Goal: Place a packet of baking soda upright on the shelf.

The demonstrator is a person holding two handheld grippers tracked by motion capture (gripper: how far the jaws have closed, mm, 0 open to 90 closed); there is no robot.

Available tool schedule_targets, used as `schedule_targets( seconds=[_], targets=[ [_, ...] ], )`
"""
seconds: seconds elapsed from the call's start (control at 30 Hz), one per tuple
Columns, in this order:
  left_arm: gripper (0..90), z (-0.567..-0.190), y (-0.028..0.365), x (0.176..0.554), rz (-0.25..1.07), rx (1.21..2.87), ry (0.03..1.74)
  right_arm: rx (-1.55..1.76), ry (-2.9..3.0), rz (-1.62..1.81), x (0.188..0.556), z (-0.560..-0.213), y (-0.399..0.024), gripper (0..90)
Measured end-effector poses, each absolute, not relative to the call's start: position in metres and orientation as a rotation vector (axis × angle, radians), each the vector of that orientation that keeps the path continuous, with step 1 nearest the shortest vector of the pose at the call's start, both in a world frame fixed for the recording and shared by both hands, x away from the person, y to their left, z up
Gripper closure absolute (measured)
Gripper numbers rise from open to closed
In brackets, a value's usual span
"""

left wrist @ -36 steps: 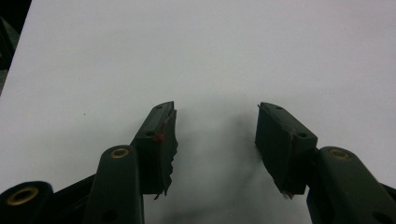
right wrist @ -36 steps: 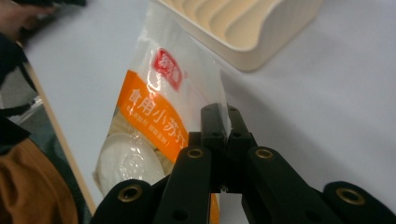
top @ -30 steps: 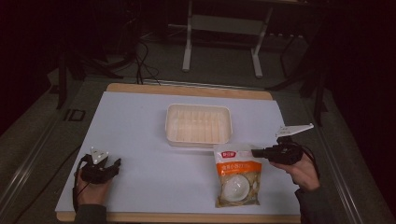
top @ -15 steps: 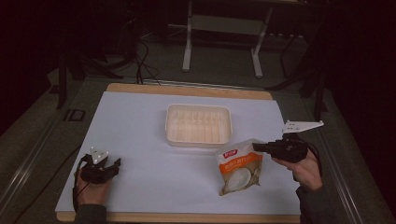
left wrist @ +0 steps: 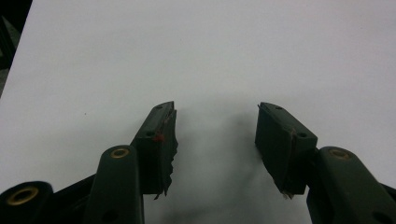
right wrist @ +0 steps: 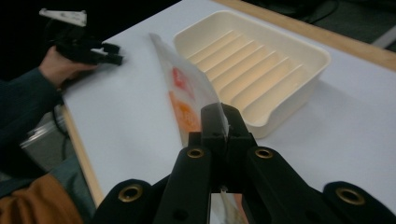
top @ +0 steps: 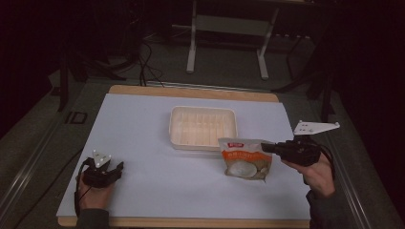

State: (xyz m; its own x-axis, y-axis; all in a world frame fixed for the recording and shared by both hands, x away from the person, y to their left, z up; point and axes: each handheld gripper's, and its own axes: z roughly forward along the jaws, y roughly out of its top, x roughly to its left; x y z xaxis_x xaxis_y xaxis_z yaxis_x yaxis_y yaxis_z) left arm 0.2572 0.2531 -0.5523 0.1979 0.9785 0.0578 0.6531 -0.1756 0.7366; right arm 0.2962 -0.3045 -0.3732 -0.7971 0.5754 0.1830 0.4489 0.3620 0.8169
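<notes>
At the near left, the left gripper [top: 116, 167] rests on the white table sheet [top: 143, 124] with its jaws apart and nothing between them. At the right, the right gripper [top: 264, 147] is clamped on the edge of the snack bag [top: 246, 160], which hangs tilted just near the cream tray [top: 203, 125] farther back.

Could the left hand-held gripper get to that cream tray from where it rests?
Probably yes: the left hand-held gripper is open and holds nothing, and bare white table lies between it and the cream tray.
</notes>
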Motion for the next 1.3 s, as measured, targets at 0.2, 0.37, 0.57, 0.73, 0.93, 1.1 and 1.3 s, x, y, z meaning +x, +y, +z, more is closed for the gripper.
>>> schedule_targets(
  seconds=[0.2,0.37,0.57,0.73,0.93,1.1,1.3],
  targets=[
    [47.5,-0.552,0.253,0.257,0.734,1.903,1.517,0.934,2.471,1.445,0.294,-0.37,-0.303,90.0],
    [47.5,-0.552,0.253,0.257,0.733,1.902,1.517,0.936,2.443,1.46,0.291,-0.366,-0.301,90.0],
    [47.5,-0.552,0.253,0.257,0.736,1.902,1.518,0.93,2.403,1.485,0.286,-0.358,-0.303,90.0],
    [47.5,-0.552,0.253,0.257,0.736,1.902,1.517,0.928,2.376,1.493,0.283,-0.353,-0.304,90.0],
    [47.5,-0.552,0.253,0.257,0.736,1.9,1.517,0.919,2.35,1.501,0.278,-0.346,-0.301,90.0],
    [47.5,-0.552,0.253,0.257,0.737,1.902,1.516,0.916,2.324,1.511,0.276,-0.341,-0.299,90.0],
    [47.5,-0.552,0.253,0.257,0.736,1.901,1.517,0.93,2.289,1.527,0.276,-0.335,-0.299,90.0]
  ],
)
